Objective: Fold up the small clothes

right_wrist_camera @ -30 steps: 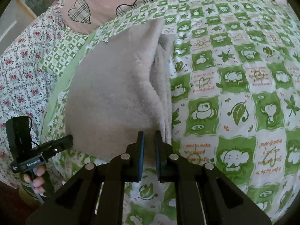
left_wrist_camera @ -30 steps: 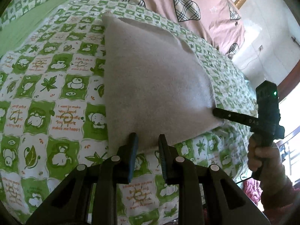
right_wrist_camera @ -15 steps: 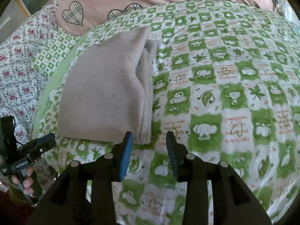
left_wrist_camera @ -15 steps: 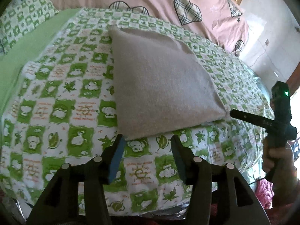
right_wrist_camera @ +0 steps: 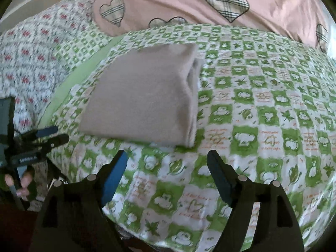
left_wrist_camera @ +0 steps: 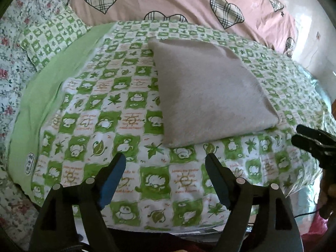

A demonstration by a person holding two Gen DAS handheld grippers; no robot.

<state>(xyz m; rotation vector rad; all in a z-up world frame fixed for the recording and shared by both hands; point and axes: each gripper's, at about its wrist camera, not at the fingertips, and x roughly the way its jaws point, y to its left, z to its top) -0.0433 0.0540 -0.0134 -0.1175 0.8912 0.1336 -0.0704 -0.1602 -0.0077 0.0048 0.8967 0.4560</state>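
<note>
A green-and-white checked bedsheet (left_wrist_camera: 130,121) covers the bed; behind it lies a pink quilt with plaid hearts (left_wrist_camera: 168,2), and a floral cover (right_wrist_camera: 31,48) lies off to the left; on the sheet rests the folded grey-beige garment (left_wrist_camera: 210,96), flat, a neat rectangle with its stacked layered edges showing on its right side in the right wrist view (right_wrist_camera: 193,96); the left gripper (left_wrist_camera: 166,178) hangs just short of the garment's near edge, jaws spread wide and released, nothing between them, touching nothing; the right gripper (right_wrist_camera: 168,178) likewise hovers near the garment's near right corner, jaws wide apart and empty, clear of the cloth.
</note>
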